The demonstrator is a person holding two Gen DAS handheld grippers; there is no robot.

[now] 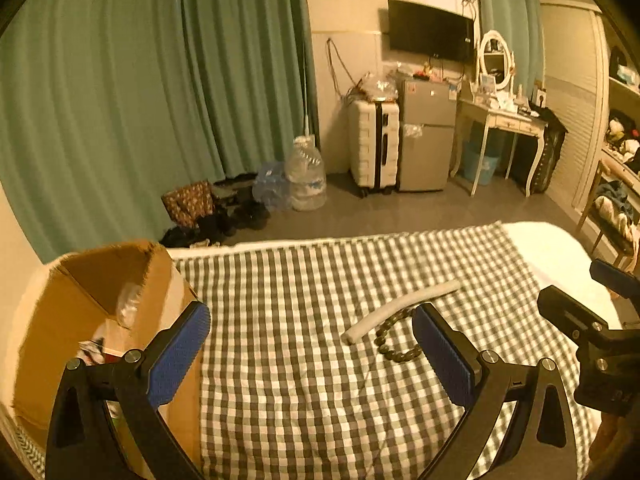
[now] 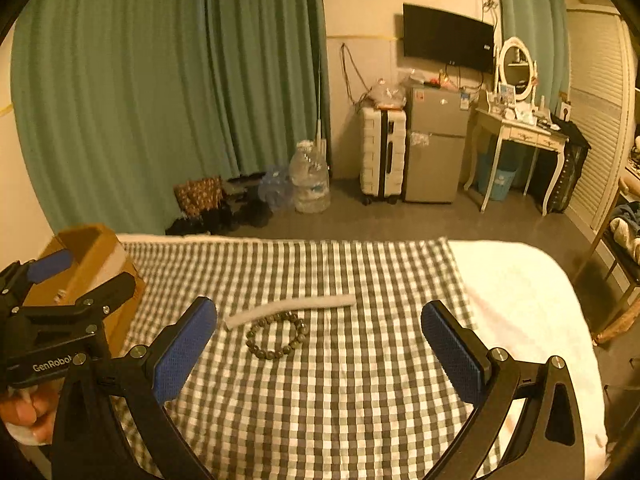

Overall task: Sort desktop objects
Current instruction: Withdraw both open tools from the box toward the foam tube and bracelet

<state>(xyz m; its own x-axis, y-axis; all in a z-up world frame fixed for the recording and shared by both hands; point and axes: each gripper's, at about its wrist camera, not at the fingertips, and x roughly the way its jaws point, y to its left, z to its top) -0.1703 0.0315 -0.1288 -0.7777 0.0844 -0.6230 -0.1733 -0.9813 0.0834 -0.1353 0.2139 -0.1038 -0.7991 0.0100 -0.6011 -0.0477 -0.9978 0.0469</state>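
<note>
A white foam tube (image 1: 400,308) (image 2: 290,310) lies on the checked cloth (image 1: 304,360) (image 2: 340,380), with a dark bead bracelet (image 1: 394,340) (image 2: 276,336) touching its near side. An open cardboard box (image 1: 100,320) (image 2: 90,256) stands at the cloth's left end, with some items inside. My left gripper (image 1: 312,354) is open above the cloth, between the box and the bracelet, holding nothing. My right gripper (image 2: 320,346) is open, its fingers well apart either side of the bracelet and short of it. Each gripper shows at the edge of the other's view.
The cloth covers a white bed (image 2: 520,304). Beyond its far edge are floor, green curtains (image 2: 160,100), water jugs (image 2: 310,180), a white suitcase (image 2: 382,152), a small fridge (image 2: 434,148) and a dressing table (image 2: 520,132). A chair (image 1: 612,208) with clothes stands at the right.
</note>
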